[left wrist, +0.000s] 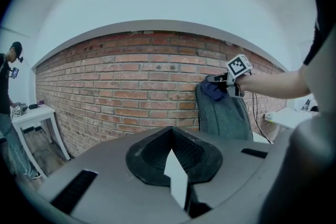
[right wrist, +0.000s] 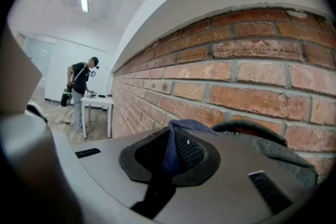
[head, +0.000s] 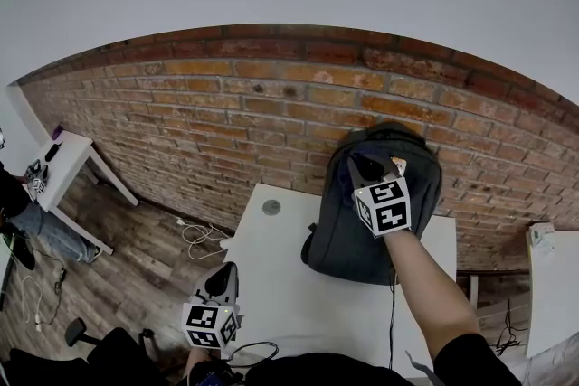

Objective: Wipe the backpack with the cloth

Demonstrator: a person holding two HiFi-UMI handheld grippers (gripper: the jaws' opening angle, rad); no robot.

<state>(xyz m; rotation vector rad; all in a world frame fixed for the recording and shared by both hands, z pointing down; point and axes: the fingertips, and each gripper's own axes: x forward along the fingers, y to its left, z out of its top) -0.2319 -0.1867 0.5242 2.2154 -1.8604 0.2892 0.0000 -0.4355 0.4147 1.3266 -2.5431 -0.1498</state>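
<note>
The backpack stands upright at the far edge of the white surface, its back leaning on the brick wall. That support should keep it from tipping when it is pressed from the front. No view shows whether its top is zipped or what is inside. Only the dark grey outer fabric shows, with a small pale tag or flap near the top.

The blue cloth is at the backpack's top edge, pinched in the right gripper. A fold runs down between the jaws and a little bunches out beyond them, so the cloth, not the gripper, would meet the fabric. Starting at the top suits a wipe drawn downward, and I judge that the wiping is only beginning.

The left gripper is low at the near left corner of the surface, well apart from the backpack. Its jaws are narrow, with a slim pale gap between them and nothing held. It seems parked out of the way and could brace the backpack if it slides.

A small grey disc lies on the surface left of the backpack. Far off along the wall, a person stands at a white side table.
</note>
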